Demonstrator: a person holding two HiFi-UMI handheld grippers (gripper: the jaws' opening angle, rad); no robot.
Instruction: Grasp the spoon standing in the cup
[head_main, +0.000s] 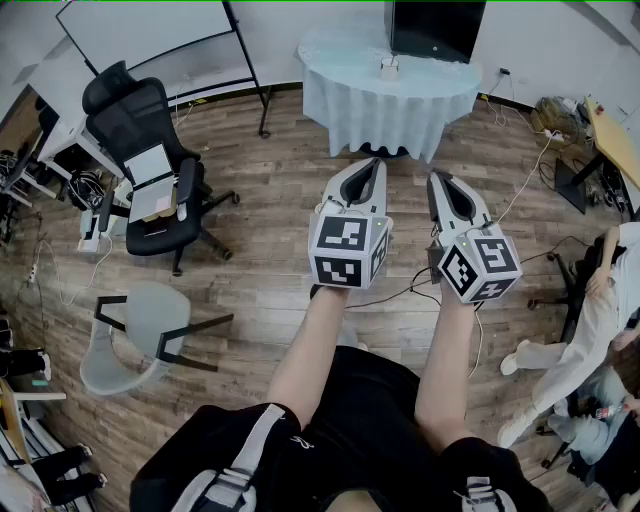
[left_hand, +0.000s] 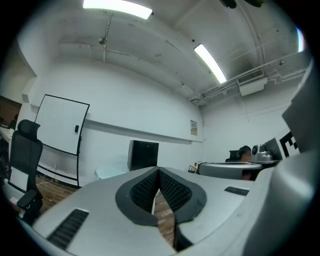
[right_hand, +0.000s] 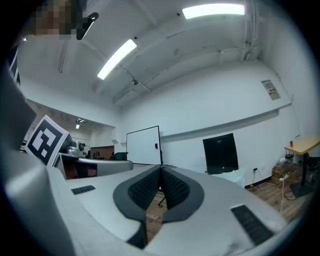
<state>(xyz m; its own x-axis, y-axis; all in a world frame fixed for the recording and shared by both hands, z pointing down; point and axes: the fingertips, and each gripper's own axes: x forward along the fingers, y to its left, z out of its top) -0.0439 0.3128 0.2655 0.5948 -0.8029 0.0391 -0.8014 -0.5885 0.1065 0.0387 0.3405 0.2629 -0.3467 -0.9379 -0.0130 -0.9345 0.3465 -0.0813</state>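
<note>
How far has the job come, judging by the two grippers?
Done: nothing; no spoon or cup shows in any view. In hand: the grey left gripper and grey right gripper are both shut and empty, held side by side above the wooden floor, facing the round table with a pale blue cloth. Remaining: find the cup, open the jaws, grasp the spoon.

No text can be read anywhere; the small wall notice (left_hand: 193, 127) is too far off to make out.
</note>
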